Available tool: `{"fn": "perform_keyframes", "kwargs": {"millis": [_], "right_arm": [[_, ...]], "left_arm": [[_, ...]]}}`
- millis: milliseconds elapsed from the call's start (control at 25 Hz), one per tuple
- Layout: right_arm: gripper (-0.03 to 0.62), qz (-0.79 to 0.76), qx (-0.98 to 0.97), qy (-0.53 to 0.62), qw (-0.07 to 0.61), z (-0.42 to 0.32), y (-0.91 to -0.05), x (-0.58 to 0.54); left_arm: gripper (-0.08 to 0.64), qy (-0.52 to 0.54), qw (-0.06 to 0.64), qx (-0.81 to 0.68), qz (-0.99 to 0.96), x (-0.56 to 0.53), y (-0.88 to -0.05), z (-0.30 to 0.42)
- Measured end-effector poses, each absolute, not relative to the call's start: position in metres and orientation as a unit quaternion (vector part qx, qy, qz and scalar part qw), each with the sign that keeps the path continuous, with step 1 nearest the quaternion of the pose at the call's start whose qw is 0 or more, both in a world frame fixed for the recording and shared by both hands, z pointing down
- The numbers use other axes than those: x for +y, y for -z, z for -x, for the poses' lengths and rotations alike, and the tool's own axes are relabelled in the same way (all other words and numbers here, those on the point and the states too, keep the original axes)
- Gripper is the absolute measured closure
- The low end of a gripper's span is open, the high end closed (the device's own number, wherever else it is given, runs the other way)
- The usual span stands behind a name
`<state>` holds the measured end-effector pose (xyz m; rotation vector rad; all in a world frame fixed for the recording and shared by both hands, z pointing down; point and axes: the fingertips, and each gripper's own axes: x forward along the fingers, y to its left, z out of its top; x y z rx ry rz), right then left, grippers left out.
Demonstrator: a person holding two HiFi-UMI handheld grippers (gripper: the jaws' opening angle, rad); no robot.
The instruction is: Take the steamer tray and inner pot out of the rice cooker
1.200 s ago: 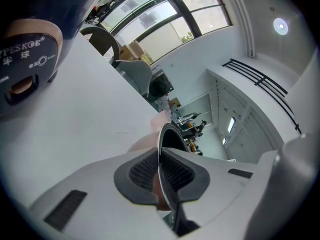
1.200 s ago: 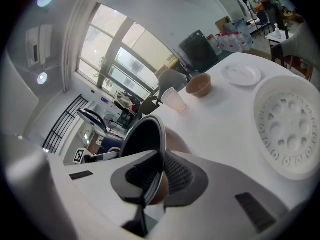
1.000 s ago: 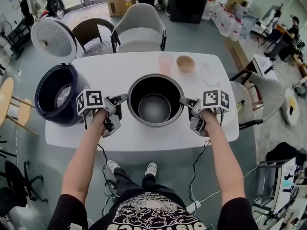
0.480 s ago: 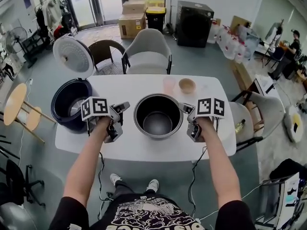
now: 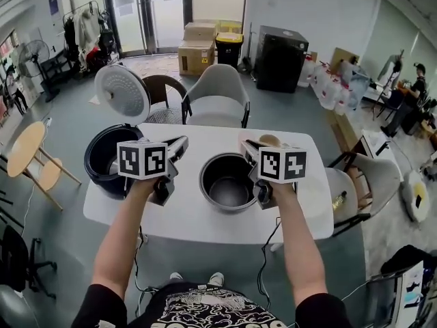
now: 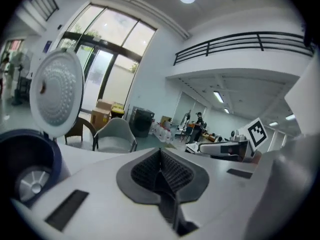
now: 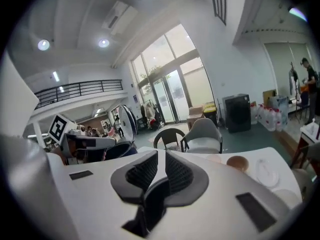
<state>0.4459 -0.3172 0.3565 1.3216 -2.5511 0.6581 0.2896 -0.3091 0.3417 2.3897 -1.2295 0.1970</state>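
Observation:
The steel inner pot [image 5: 229, 182] stands empty on the white table [image 5: 198, 217], to the right of the dark blue rice cooker [image 5: 108, 157], whose round lid [image 5: 121, 94] is up. Both grippers hang in the air above the table, one on each side of the pot and touching nothing. My left gripper [image 5: 181, 143] is shut, its pads [image 6: 172, 176] pressed together. My right gripper [image 5: 247, 147] shows a thin gap between its pads [image 7: 176, 171] and its jaws are closing on nothing. The cooker [image 6: 25, 159] and its lid [image 6: 55, 91] also show in the left gripper view. No steamer tray can be made out.
A wooden bowl [image 7: 236, 162], a pink cup [image 7: 215, 158] and a pale plate [image 7: 267, 171] sit at the table's far right. Grey and wicker chairs [image 5: 215, 98] stand behind the table. A round wooden stool [image 5: 31, 149] is to the left.
Both grippers have risen from beside the pot's rim and rolled, so that their marker cubes face me. The pot has stayed on the table.

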Motion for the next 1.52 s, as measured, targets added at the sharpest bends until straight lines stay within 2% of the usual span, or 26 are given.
{"fn": "perform_keyframes", "kwargs": {"millis": [200,480,720,1520], "right_arm": [[0.574,-0.484,-0.855,-0.173,0.079,-0.438,-0.334,-0.3],[0.578,-0.551,-0.828,-0.062,0.084,-0.41,-0.31,-0.288],[0.579,-0.56,-0.825,-0.03,0.063,-0.395,-0.306,-0.278],[0.58,-0.568,-0.82,-0.01,0.07,-0.378,-0.313,-0.262]], "left_arm": [[0.548,-0.065,0.163,-0.461,-0.87,-0.292,-0.319,-0.271],[0.548,-0.081,0.073,-0.488,-0.866,-0.289,-0.305,-0.23],[0.548,-0.084,0.024,-0.49,-0.867,-0.288,-0.304,-0.221],[0.548,-0.093,0.053,-0.513,-0.852,-0.278,-0.331,-0.181]]}}
